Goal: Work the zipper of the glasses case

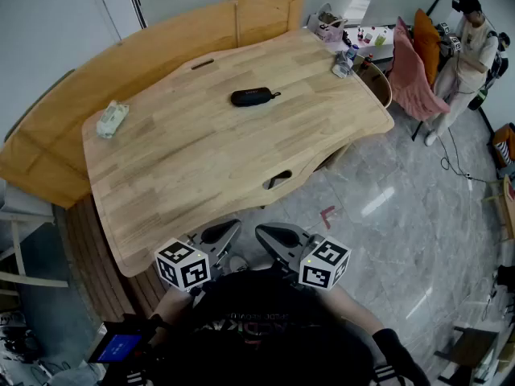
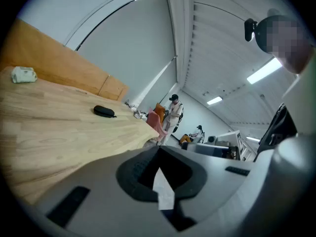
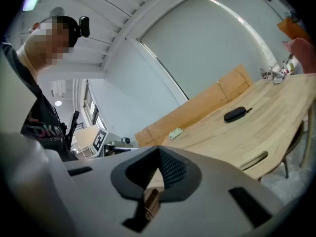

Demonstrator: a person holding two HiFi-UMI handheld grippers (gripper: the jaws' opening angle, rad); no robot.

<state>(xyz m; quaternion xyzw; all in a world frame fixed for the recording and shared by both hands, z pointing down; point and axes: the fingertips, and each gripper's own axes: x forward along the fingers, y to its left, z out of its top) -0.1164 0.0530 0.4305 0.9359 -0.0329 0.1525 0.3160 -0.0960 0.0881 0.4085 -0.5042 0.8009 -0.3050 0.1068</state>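
A black glasses case [image 1: 252,96] lies on the wooden table [image 1: 201,167], far side of its middle, with a short strap at its right end. It also shows small in the left gripper view [image 2: 103,111] and in the right gripper view [image 3: 234,114]. Both grippers hang close to my body, off the table's near edge. My left gripper [image 1: 228,233] is shut with nothing in it. My right gripper [image 1: 268,236] is shut and holds nothing. Their tips point toward each other, well short of the case.
A pale packet [image 1: 112,118] lies at the table's left edge. A wooden bench back [image 1: 121,63] curves behind the table. Small items [image 1: 344,63] sit at the far right corner, beside a pink-draped chair [image 1: 412,71]. A person [image 1: 467,51] stands at the far right.
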